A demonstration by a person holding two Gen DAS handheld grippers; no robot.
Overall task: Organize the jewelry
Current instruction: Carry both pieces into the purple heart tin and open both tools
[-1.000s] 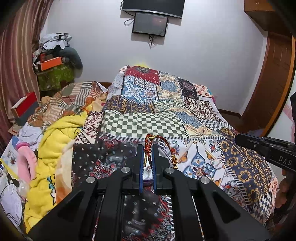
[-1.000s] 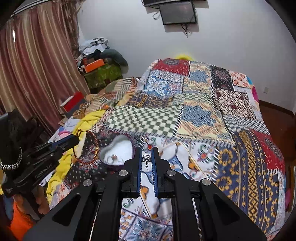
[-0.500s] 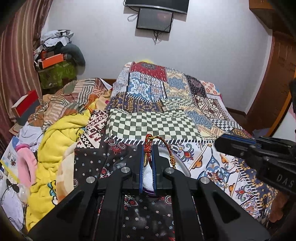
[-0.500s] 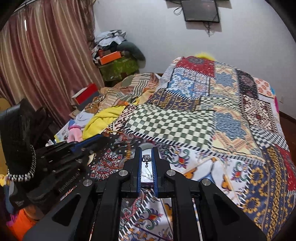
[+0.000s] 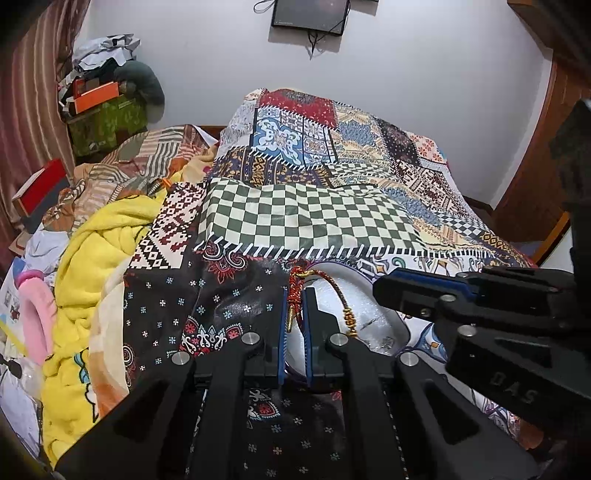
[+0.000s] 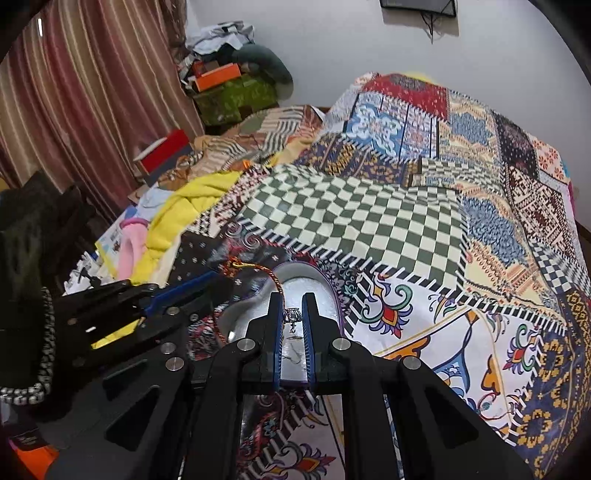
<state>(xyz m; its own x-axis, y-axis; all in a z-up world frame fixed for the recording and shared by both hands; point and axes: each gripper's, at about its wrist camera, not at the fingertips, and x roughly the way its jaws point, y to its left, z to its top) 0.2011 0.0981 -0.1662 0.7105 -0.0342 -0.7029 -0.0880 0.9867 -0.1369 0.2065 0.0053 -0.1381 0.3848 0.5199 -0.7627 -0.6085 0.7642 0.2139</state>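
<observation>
Over the white tray (image 5: 365,314) on the bed (image 5: 310,218), the left gripper (image 5: 294,295) pinches a red-gold cord bracelet (image 5: 295,291) and the right gripper (image 6: 291,314) a small silver earring (image 6: 291,317).

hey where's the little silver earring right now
The silver earring is pinched between the right gripper fingertips, low in the right wrist view, above the white tray on the patchwork bedspread, beside the left gripper's red cord bracelet.

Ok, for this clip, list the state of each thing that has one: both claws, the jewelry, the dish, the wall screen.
Left claw: shut on the red cord bracelet.
Red cord bracelet: pinched, its loop dangling over the dish.
Right claw: shut on the silver earring.
Silver earring: held between the fingers above the dish.
White dish: on the patchwork bedspread, lined white.
Wall screen: dark.
</observation>
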